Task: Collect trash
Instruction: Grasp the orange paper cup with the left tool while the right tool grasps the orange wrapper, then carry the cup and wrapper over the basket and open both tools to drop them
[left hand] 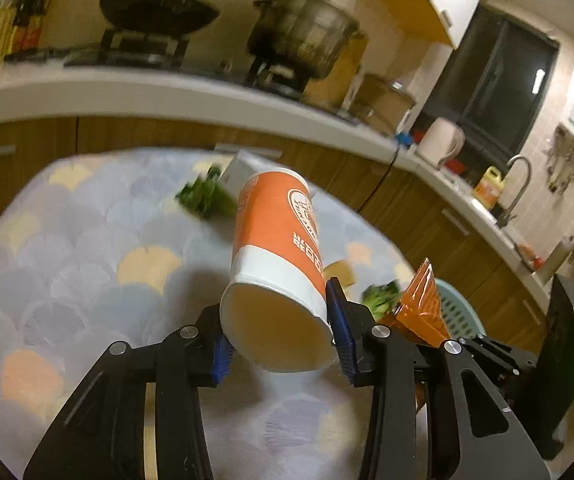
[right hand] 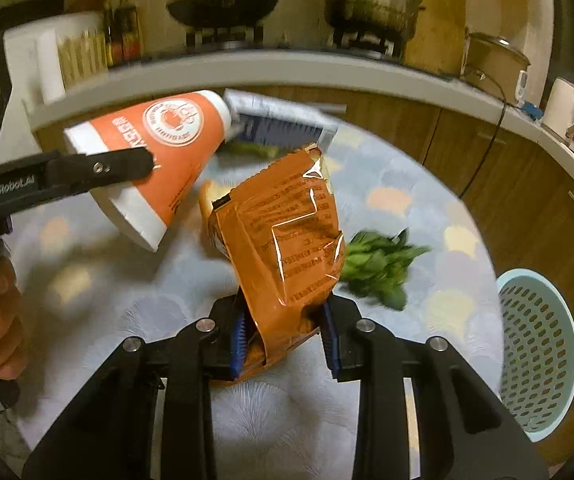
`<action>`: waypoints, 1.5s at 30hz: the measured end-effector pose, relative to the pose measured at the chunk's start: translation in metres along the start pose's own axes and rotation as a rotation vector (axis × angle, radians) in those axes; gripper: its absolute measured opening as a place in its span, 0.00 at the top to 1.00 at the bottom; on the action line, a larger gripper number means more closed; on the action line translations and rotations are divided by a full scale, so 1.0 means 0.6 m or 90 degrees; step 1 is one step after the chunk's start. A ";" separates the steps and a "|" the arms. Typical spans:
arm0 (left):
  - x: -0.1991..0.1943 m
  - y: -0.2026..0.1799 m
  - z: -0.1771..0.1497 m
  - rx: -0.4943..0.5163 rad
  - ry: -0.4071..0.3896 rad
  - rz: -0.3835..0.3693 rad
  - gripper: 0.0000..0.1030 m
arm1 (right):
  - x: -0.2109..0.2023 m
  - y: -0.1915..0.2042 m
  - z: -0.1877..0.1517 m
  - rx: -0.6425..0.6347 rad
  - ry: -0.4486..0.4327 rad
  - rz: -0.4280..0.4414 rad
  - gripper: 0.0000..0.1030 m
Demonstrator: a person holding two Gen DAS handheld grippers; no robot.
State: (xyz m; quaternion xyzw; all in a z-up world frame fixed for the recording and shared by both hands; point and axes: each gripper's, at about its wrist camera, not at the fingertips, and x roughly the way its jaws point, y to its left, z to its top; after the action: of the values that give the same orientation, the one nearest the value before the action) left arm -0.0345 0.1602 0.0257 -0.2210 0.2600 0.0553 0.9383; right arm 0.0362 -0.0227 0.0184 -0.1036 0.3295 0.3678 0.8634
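Note:
My left gripper (left hand: 283, 344) is shut on an orange and white paper cup (left hand: 277, 252), which hangs tilted above the round table with its base end toward the camera. The same cup (right hand: 159, 148) shows at the upper left of the right wrist view, with one black finger (right hand: 127, 164) of the left gripper across it. My right gripper (right hand: 287, 344) is shut on the lower end of a crumpled orange snack wrapper (right hand: 287, 236), lifted off the table. That wrapper (left hand: 421, 300) also appears at the right of the left wrist view.
Green leafy scraps (right hand: 379, 268) and a pale piece of food (right hand: 209, 196) lie on the scallop-patterned tablecloth (right hand: 427, 200), and a white and blue carton (right hand: 283, 120) at its far edge. A light blue perforated basket (right hand: 539, 352) stands on the floor at the right. A kitchen counter (left hand: 191, 84) with pans runs behind.

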 end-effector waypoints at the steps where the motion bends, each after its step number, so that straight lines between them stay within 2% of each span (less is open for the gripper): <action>1: -0.008 -0.008 0.005 0.005 -0.007 -0.003 0.61 | -0.009 -0.007 0.004 0.007 -0.008 0.000 0.74; 9: -0.029 -0.104 0.032 0.066 -0.038 -0.035 0.60 | -0.080 -0.098 0.017 0.079 -0.062 -0.038 0.74; 18: 0.026 -0.224 0.043 0.118 -0.024 -0.100 0.59 | -0.132 -0.228 -0.012 0.143 -0.093 -0.114 0.74; 29: 0.161 -0.373 0.000 0.166 0.075 -0.175 0.58 | -0.130 -0.421 -0.117 0.313 -0.035 -0.154 0.73; 35: 0.240 -0.440 -0.043 0.202 0.139 -0.210 0.55 | -0.106 -0.484 -0.173 0.378 0.013 -0.178 0.73; 36: 0.247 -0.444 -0.051 0.207 0.145 -0.212 0.55 | -0.100 -0.492 -0.180 0.385 0.025 -0.186 0.70; 43: 0.309 -0.482 -0.103 0.261 0.189 -0.186 0.55 | -0.071 -0.528 -0.217 0.413 0.068 -0.200 0.70; 45: 0.323 -0.486 -0.112 0.266 0.200 -0.183 0.55 | -0.067 -0.535 -0.225 0.420 0.074 -0.199 0.66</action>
State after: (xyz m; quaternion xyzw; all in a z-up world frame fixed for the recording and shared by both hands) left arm 0.1645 -0.1330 -0.0124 -0.0631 0.3738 -0.1676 0.9100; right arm 0.1749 -0.3296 -0.0788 0.1107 0.4591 0.0992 0.8758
